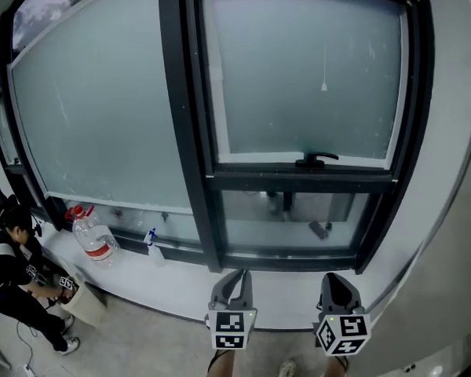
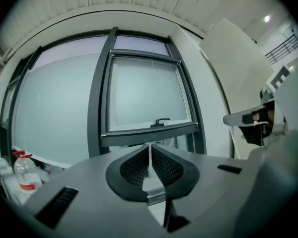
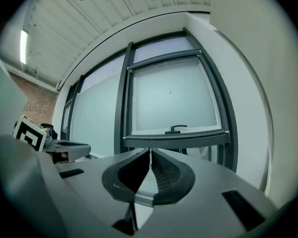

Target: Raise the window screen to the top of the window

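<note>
The window screen (image 1: 306, 77) is a pale grey sheet covering the right sash down to its lower bar, where a black handle (image 1: 316, 161) sits. A thin cord with a small bead (image 1: 324, 87) hangs in front of it. My left gripper (image 1: 232, 276) and right gripper (image 1: 335, 280) are side by side at the bottom of the head view, short of the sill and pointing at the window. In the left gripper view the left gripper (image 2: 149, 146) has its jaws together with nothing between them. The right gripper (image 3: 150, 150) looks the same in its own view.
A white sill (image 1: 173, 281) runs below the dark window frame (image 1: 190, 132). On it at the left stand a large water bottle (image 1: 94, 239) and a small spray bottle (image 1: 151, 247). A person (image 1: 12, 277) crouches on the floor at far left. A white wall (image 1: 455, 210) closes the right side.
</note>
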Action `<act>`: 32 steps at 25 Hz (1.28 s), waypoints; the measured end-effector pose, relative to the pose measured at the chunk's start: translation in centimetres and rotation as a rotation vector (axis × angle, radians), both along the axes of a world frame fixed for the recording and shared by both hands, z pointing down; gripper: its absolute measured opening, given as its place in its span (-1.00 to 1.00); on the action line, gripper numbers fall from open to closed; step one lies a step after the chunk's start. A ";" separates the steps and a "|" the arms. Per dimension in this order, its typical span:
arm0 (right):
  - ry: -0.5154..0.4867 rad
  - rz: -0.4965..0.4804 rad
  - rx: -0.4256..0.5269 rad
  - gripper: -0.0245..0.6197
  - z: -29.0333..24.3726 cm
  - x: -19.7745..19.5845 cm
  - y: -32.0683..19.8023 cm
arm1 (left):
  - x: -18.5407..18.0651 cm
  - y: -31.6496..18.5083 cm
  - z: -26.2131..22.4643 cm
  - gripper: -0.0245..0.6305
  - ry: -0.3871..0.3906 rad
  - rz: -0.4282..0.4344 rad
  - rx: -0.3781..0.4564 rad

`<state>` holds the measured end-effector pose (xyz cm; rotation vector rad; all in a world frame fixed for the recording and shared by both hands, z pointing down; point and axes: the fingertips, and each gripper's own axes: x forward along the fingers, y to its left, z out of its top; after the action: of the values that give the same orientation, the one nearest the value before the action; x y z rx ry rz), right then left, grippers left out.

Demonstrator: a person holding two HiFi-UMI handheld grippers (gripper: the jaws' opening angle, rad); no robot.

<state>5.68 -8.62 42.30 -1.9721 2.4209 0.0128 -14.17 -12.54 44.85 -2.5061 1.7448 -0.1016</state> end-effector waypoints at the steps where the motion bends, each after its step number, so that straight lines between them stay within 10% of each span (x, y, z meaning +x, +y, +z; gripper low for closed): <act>1: 0.009 0.000 -0.007 -0.87 0.2 -0.5 1.0 | -0.7 0.8 0.2 -0.86 0.008 -0.005 -0.008; 21: 0.001 -0.024 0.033 -0.91 -1.2 1.6 8.5 | 1.2 8.4 -0.6 -0.87 0.154 0.062 0.030; 32: 0.068 -0.034 0.059 -0.91 -1.8 3.2 8.1 | 3.2 6.9 -1.1 -0.87 0.062 0.039 0.060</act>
<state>8.89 -0.52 40.52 -1.9374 2.4639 0.1508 -10.98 -5.64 43.71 -2.5252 1.6937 0.0311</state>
